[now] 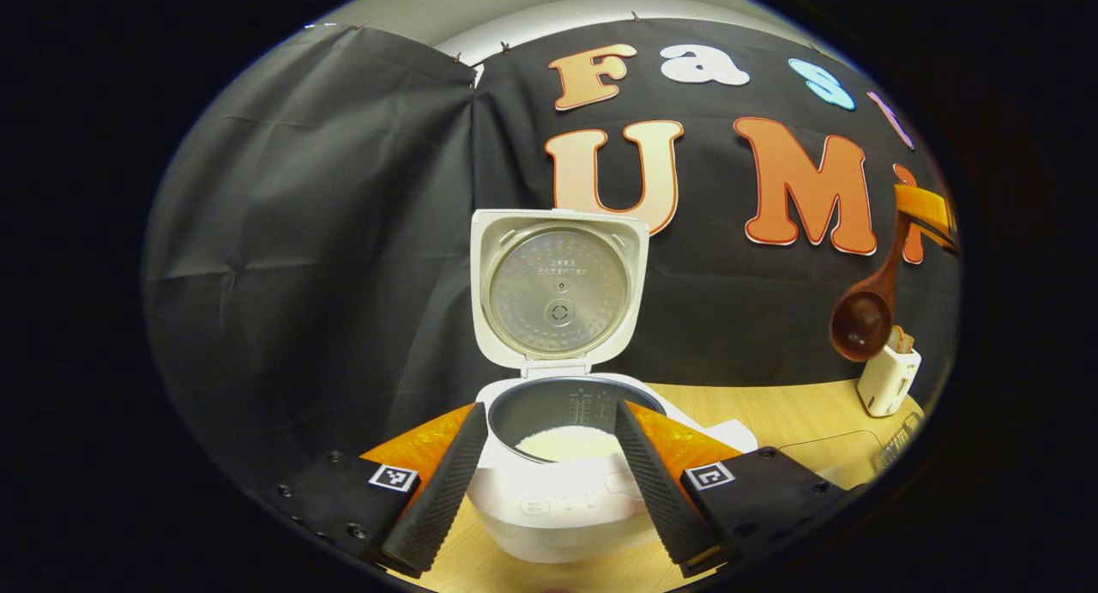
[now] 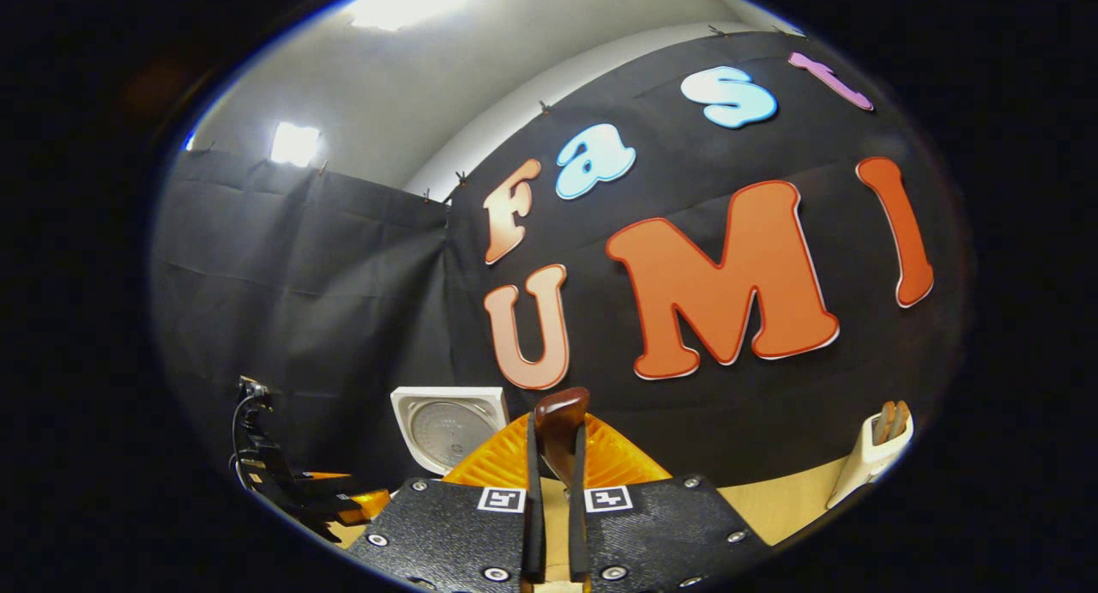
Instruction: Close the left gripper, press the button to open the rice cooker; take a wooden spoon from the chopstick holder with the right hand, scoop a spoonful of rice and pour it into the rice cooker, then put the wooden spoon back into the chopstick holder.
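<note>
A: On the left, the left hand-held gripper [image 1: 545,456] is standing wide open and is holding nothing; the rice cooker [image 1: 558,490] is sitting on the surface [image 1: 772,413] just beyond its fingers, the lid [image 1: 558,288] is standing upright, and rice [image 1: 568,443] is lying in the pot.

B: And to the right?

A: The right hand-held gripper [image 2: 556,490] is clamping the handle of the wooden spoon [image 1: 865,314]. The spoon is hanging bowl-down above the chopstick holder [image 1: 888,377], well apart from the cooker.

B: So which step is it?

A: Probably the spoon is going back to the holder, or just leaving it; I cannot tell which. If returning, the next move is calling for lowering it straight into the holder's opening.
</note>
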Demonstrator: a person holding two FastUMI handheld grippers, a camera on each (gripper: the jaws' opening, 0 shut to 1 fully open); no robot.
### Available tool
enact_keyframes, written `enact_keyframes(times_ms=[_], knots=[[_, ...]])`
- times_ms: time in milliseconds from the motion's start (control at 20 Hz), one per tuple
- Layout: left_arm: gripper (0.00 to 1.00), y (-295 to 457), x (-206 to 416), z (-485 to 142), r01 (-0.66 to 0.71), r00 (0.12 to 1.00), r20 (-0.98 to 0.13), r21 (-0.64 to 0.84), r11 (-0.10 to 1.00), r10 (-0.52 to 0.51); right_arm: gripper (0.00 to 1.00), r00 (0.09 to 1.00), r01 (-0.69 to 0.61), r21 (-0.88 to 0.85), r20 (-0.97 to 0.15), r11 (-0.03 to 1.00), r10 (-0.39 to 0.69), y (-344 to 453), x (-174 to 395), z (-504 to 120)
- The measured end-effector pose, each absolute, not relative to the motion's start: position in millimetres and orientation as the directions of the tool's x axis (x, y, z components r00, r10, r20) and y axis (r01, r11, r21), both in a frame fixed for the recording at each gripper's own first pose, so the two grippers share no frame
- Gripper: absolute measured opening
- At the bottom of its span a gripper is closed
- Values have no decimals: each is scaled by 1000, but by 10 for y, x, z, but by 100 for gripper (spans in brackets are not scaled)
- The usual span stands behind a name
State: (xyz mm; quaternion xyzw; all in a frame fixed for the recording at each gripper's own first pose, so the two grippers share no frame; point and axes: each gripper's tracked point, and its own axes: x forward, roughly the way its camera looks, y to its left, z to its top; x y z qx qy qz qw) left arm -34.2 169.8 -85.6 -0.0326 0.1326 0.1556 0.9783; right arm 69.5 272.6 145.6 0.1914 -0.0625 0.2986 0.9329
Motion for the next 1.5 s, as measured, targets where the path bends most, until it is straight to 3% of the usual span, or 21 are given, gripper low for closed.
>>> enact_keyframes(times_ms=[500, 900, 1500], knots=[[97, 1503, -338, -926, -292, 917, -300, -57, 955, 262, 10, 959, -279, 468, 82, 839, 273, 1187, 722, 969], [97, 1484, -362, -1102, -299, 901, -345, -58, 953, 262, 11, 995, 9, 549, -87, 836, 46, 40, 681, 181], [97, 1298, -261, -1161, -285, 898, -370, -80, 955, 237, 11, 954, 186, 692, -296, 697, 40, -152, 512, -848]])
